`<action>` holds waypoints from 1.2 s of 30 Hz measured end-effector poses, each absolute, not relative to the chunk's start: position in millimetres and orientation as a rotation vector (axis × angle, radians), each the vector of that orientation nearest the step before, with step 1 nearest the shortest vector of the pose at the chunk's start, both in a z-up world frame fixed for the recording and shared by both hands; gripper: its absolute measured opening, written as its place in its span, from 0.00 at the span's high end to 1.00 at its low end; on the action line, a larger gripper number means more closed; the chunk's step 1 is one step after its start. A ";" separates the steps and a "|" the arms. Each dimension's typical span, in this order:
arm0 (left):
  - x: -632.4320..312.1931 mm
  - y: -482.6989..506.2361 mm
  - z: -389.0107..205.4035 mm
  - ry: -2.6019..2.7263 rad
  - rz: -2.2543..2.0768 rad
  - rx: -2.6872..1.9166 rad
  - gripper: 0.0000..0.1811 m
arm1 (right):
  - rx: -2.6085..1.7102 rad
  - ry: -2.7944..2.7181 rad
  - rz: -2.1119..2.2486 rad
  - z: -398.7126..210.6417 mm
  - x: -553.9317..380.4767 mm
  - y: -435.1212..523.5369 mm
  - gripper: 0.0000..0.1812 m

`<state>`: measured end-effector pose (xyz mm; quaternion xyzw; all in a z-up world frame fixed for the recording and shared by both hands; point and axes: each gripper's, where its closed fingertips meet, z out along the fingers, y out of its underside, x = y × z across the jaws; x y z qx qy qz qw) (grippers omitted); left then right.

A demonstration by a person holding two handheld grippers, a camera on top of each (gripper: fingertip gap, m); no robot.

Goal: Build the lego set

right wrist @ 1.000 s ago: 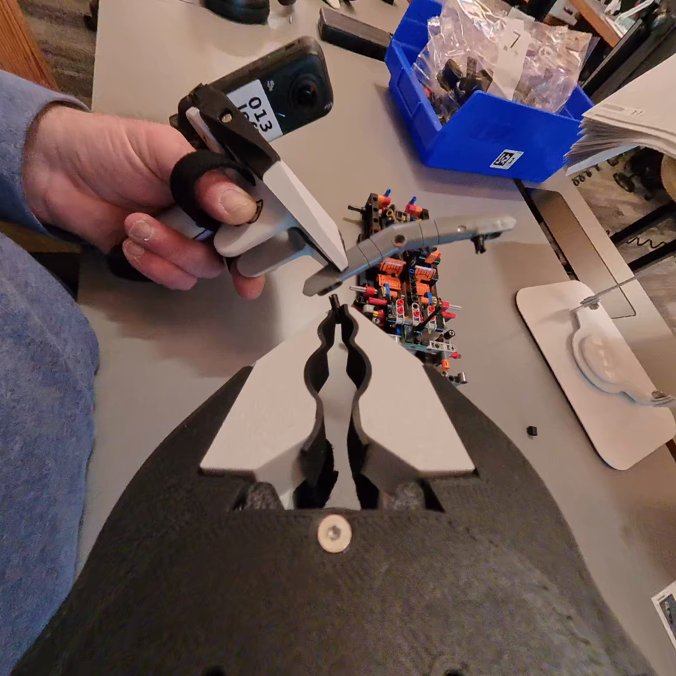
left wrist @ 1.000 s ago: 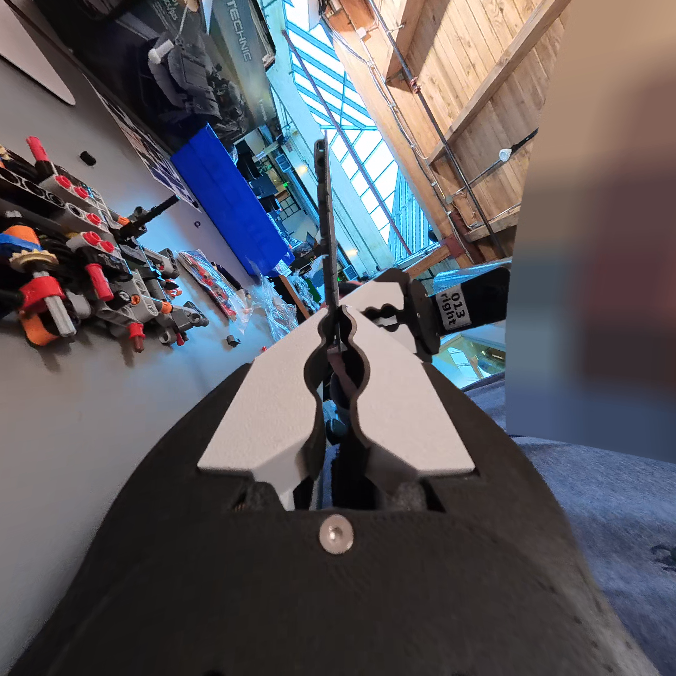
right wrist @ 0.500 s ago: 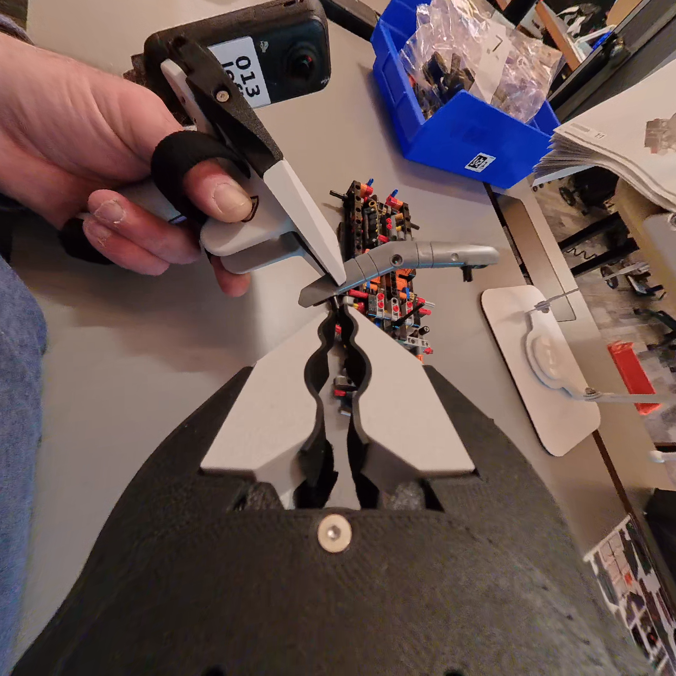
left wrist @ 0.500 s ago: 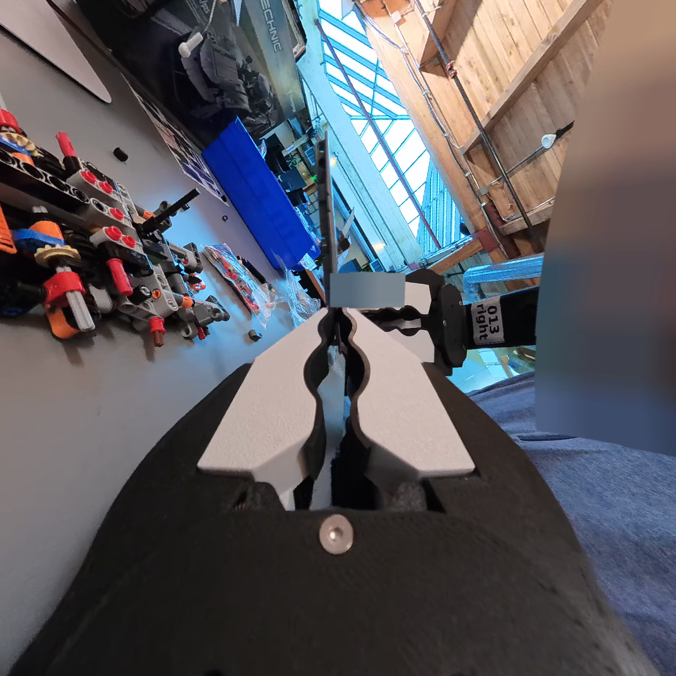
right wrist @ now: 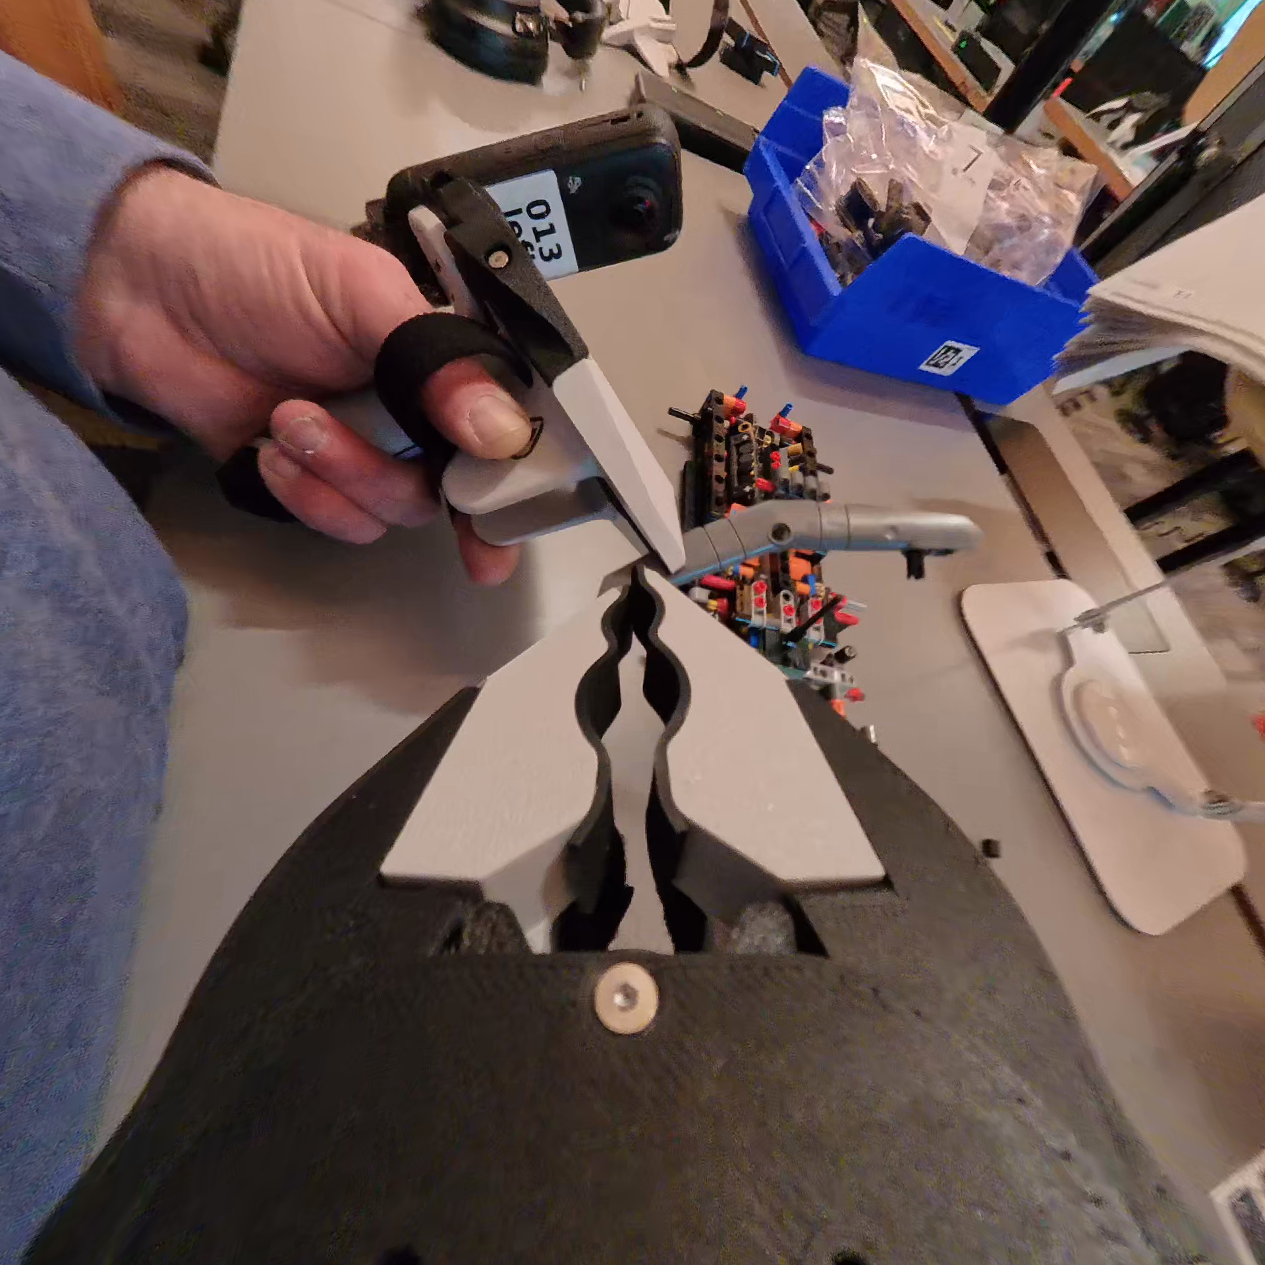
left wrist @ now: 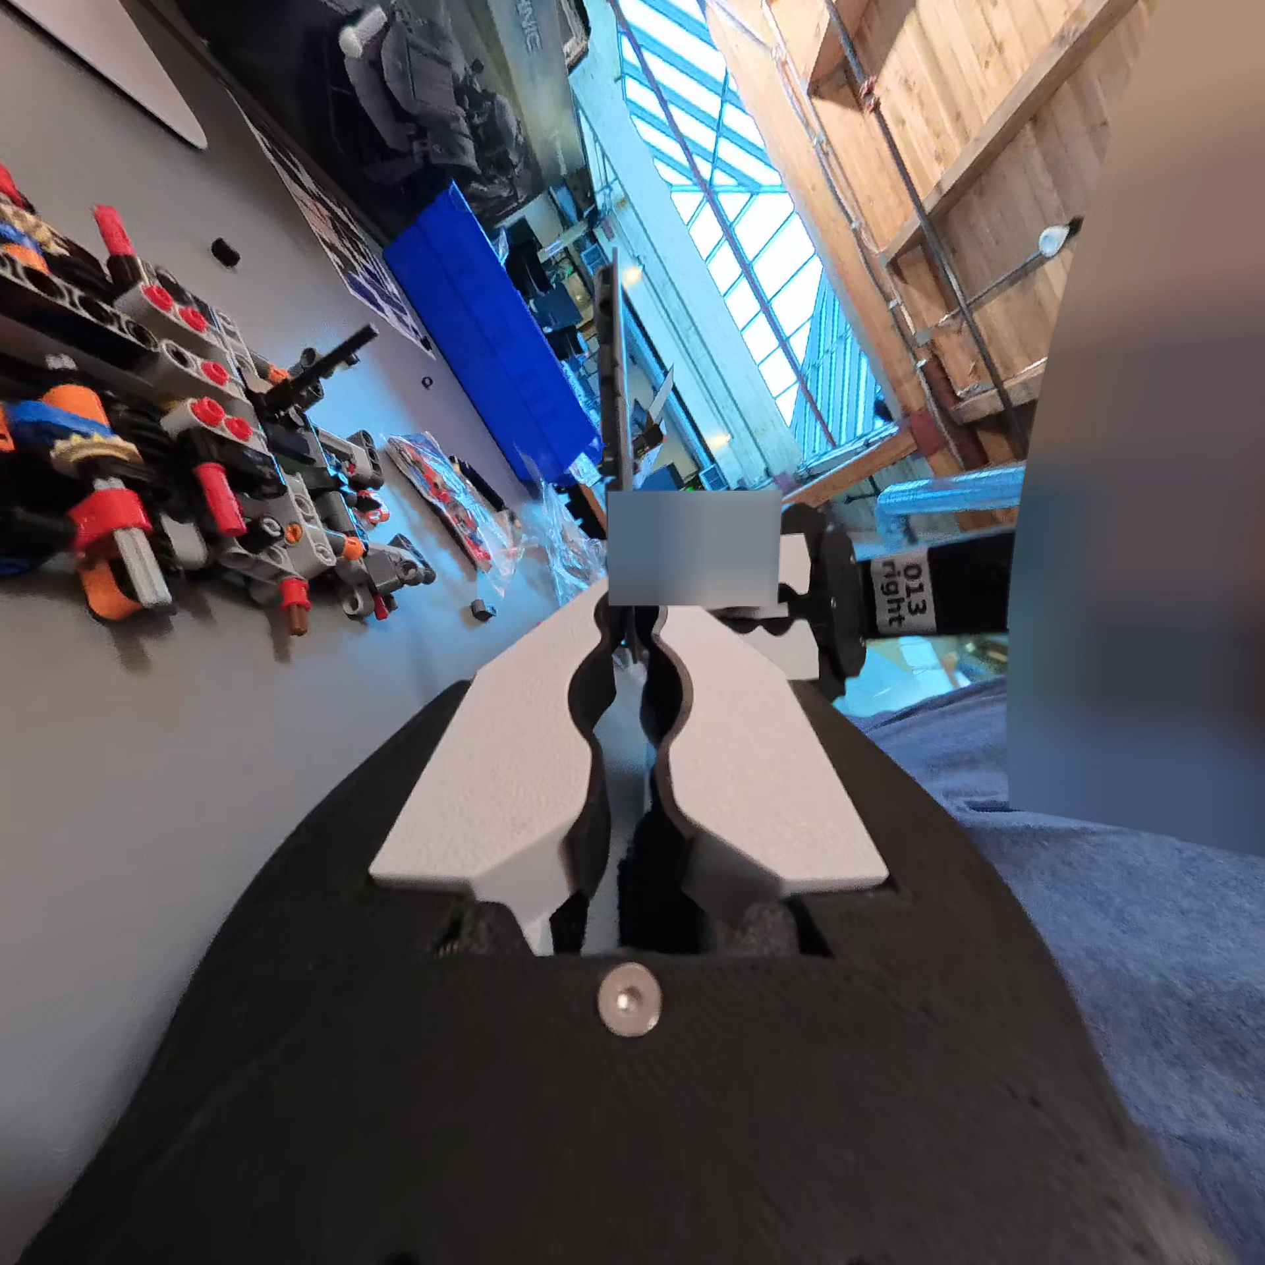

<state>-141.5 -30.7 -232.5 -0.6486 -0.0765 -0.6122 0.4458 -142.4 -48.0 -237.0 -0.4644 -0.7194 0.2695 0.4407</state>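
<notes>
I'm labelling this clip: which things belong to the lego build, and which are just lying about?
Job:
- long grey lego panel, held in the left claw
- right claw, shut at the panel's end
- half-built lego chassis
- blue bin of bagged parts

Lying about:
- white pad
- paper stack

Grey curved panel [right wrist: 821,530] — above chassis [right wrist: 760,472]

Looks like a workshop or maker lab inside a big industrial hall. Grey tabletop [right wrist: 383,684] carrying a blue parts bin [right wrist: 917,308] stuffed with bagged pieces [right wrist: 958,171], a stack of printed booklets [right wrist: 1177,301] just right of the bin, a half-built brick model [right wrist: 760,479] in front of it. Beyond the bin, timber-planked ceiling [left wrist: 958,137] with pipes, and tall glazed windows [left wrist: 739,226].
</notes>
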 end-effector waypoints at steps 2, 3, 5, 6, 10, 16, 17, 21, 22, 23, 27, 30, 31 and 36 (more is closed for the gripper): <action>-136.7 -33.0 -233.7 -0.139 -1.487 -1.643 1.00 | -1.202 -1.770 0.722 -237.5 -136.0 -41.7 1.00; -136.1 -32.9 -233.4 -0.145 -1.498 -1.638 1.00 | -1.224 -1.760 0.732 -237.7 -132.5 -37.4 1.00; -142.0 -29.4 -235.1 -0.192 -1.511 -1.627 1.00 | -1.283 -1.754 0.770 -242.8 -124.7 -32.0 1.00; -144.4 -28.5 -236.1 -0.191 -1.491 -1.635 1.00 | -1.315 -1.750 0.784 -246.7 -120.3 -29.2 1.00; -149.4 -31.5 -240.2 -0.175 -1.431 -1.675 1.00 | -1.444 -1.729 0.867 -257.7 -99.0 -25.5 1.00; -161.4 -35.4 -249.5 -0.164 -1.326 -1.755 1.00 | -1.592 -1.808 0.936 -290.0 -101.3 -40.8 0.85; -162.3 -37.6 -252.6 -0.151 -1.304 -1.783 1.00 | -1.623 -1.829 0.937 -295.4 -102.4 -45.8 0.84; -159.6 -51.2 -270.2 -0.105 -1.252 -1.927 1.00 | -1.662 -1.866 0.904 -311.7 -107.6 -64.3 0.87; -159.8 -53.3 -273.9 -0.100 -1.230 -1.953 1.00 | -1.672 -1.867 0.903 -314.6 -109.1 -65.3 0.87; -159.9 -54.8 -276.8 -0.091 -1.206 -1.975 1.00 | -1.676 -1.864 0.908 -316.5 -111.3 -65.8 0.88; -154.8 -57.2 -286.9 -0.040 -1.137 -2.057 1.00 | -1.674 -1.892 0.860 -329.9 -118.2 -65.6 0.92; -149.5 -59.7 -298.5 0.009 -1.096 -2.150 1.00 | -1.673 -1.883 0.863 -330.1 -120.9 -64.4 0.99; -147.3 -61.1 -303.5 0.037 -1.081 -2.191 1.00 | -1.667 -1.885 0.866 -330.1 -122.1 -64.7 0.99; -146.2 -57.4 -310.7 0.117 -0.953 -2.279 1.00 | -1.650 -1.891 0.886 -329.0 -123.0 -65.8 1.00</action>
